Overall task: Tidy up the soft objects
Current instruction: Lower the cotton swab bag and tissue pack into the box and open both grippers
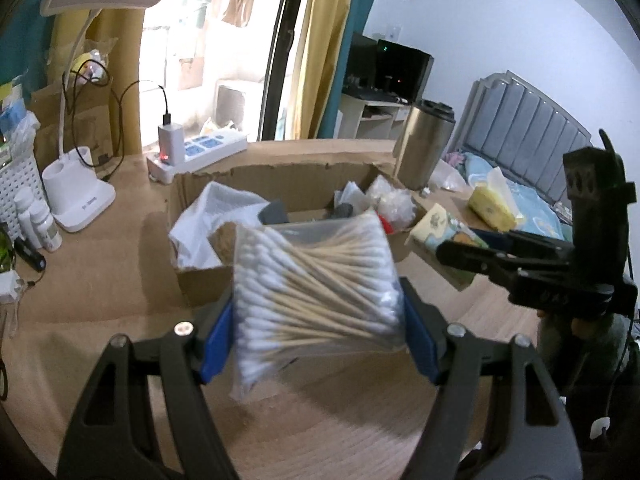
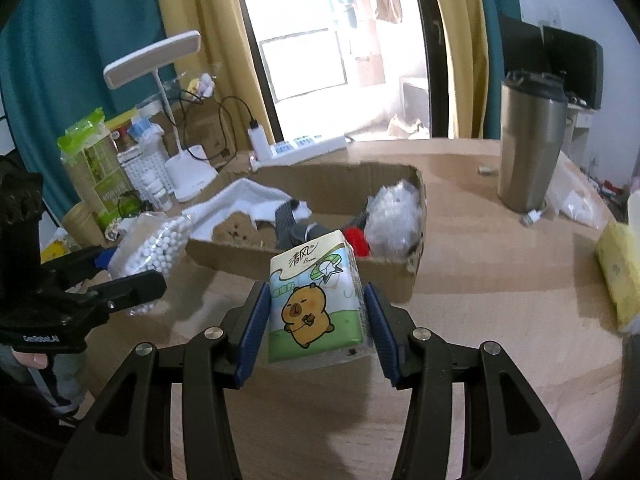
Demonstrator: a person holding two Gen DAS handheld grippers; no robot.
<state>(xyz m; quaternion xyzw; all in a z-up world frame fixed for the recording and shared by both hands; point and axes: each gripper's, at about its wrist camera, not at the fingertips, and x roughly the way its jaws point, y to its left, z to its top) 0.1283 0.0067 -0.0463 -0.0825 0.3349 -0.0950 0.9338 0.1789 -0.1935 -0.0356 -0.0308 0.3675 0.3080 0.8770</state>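
Observation:
My left gripper (image 1: 318,322) is shut on a clear bag of cotton swabs (image 1: 316,292) and holds it above the table, just in front of the shallow cardboard box (image 1: 280,174). My right gripper (image 2: 316,320) is shut on a small tissue pack with a capybara picture (image 2: 314,300), also in front of the box (image 2: 320,178). The box holds a white towel (image 1: 216,216), a brown soft toy (image 2: 236,230), a clear plastic bag (image 2: 394,216), a red item and dark items. The right gripper shows at the right of the left wrist view (image 1: 472,254), the left gripper at the left of the right wrist view (image 2: 132,276).
A steel tumbler (image 2: 530,144) stands right of the box. A yellow tissue pack (image 2: 618,268) lies at the far right. A white desk lamp (image 1: 78,200), a power strip (image 1: 200,152), small bottles (image 1: 38,220) and a white basket stand at the back left.

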